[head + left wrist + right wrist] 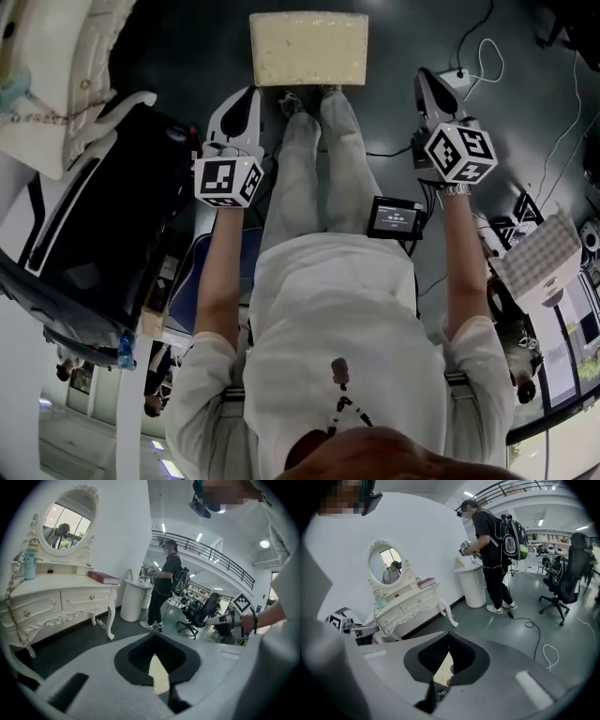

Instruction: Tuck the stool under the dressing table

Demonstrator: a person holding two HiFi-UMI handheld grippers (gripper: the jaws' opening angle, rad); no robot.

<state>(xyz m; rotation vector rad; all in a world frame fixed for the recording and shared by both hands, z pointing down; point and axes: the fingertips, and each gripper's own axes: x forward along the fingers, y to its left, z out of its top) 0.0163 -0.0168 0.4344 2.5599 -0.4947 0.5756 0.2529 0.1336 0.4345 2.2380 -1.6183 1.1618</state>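
Saw stool [307,47] out on the floor [398,37], dressing table [56,94] well to its left; held left tongs [251,94] just left of stool, shut, empty; right tongs [427,84] right of stool, shut, empty.

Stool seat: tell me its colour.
The stool seat is pale cream, faintly speckled. The head view shows it best.
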